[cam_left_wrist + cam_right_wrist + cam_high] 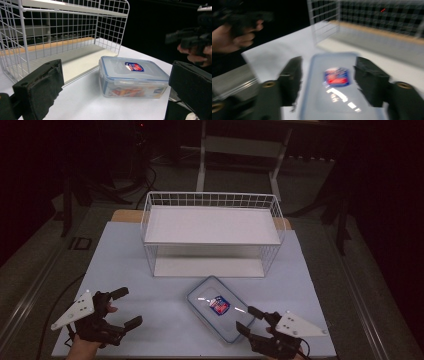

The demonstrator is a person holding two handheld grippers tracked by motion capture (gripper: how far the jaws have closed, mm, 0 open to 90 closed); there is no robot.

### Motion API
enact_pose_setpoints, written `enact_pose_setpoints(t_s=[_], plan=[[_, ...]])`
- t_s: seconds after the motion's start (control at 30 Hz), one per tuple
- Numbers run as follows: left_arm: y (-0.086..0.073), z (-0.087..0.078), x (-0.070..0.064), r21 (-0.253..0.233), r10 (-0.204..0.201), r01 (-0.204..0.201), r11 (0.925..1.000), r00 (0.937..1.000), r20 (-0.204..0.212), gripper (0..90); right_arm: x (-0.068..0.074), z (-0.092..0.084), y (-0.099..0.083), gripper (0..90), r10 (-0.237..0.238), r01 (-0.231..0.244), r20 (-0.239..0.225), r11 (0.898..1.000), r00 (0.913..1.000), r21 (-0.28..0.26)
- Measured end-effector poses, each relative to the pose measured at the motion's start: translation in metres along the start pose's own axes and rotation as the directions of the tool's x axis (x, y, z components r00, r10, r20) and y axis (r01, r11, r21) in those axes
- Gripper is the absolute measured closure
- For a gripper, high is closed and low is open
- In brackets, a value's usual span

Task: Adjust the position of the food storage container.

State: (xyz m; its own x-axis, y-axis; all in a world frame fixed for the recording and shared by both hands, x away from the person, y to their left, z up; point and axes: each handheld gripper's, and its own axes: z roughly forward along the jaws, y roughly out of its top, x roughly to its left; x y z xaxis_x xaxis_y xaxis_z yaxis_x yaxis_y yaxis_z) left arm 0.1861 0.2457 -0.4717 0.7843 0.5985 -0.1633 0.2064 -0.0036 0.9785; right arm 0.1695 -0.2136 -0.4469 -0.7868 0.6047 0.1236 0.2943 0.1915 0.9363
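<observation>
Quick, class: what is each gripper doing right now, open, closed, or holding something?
Left gripper: open, holding nothing.
Right gripper: open, jaws either side of the plastic food box, not gripping it.

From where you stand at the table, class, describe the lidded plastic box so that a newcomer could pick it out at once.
Find the white wire two-tier shelf rack at the back of the pale table. Just in front of its lower shelf, toward the right tongs, lies the clear rectangular plastic box. Its blue-rimmed lid with a red-and-blue sticker sets it apart.
</observation>
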Motion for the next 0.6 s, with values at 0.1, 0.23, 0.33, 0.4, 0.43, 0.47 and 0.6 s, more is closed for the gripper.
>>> enact_pose_setpoints(t_s=[0.1,0.23,0.33,0.4,0.43,0.47,0.6], plan=[[0.0,0.0,0.0,-0.002,-0.001,0.001,1.0,1.0,-0.001,0.0,0.008,0.008,-0.009,60.9,0.01,-0.008,-0.035,0.999,0.9993,0.05],[0.0,0.001,0.001,0.001,-0.001,0.001,1.0,1.0,0.001,0.0,0.018,0.02,-0.021,74.0,0.001,0.011,-0.087,0.991,0.9962,0.131],[0.0,0.003,0.0,0.008,0.001,-0.001,1.0,1.0,0.006,0.0,0.023,0.032,-0.032,88.9,-0.004,0.029,-0.12,0.978,0.9928,0.207],[0.0,0.003,0.0,0.009,0.002,-0.002,1.0,1.0,0.007,0.0,0.024,0.033,-0.034,89.5,-0.005,0.032,-0.124,0.975,0.9923,0.218],[0.0,0.003,0.0,0.01,0.004,-0.004,0.9999,1.0,0.007,0.0,0.024,0.035,-0.036,89.7,-0.006,0.035,-0.126,0.973,0.992,0.229],[0.0,0.003,0.001,0.009,0.001,-0.001,1.0,1.0,0.008,0.0,0.026,0.037,-0.037,89.8,-0.017,0.049,-0.127,0.966,0.9918,0.252],[-0.001,0.004,0.001,0.009,0.0,0.0,1.0,1.0,0.008,0.0,0.025,0.04,-0.04,89.8,-0.017,0.049,-0.109,0.955,0.9939,0.293]])
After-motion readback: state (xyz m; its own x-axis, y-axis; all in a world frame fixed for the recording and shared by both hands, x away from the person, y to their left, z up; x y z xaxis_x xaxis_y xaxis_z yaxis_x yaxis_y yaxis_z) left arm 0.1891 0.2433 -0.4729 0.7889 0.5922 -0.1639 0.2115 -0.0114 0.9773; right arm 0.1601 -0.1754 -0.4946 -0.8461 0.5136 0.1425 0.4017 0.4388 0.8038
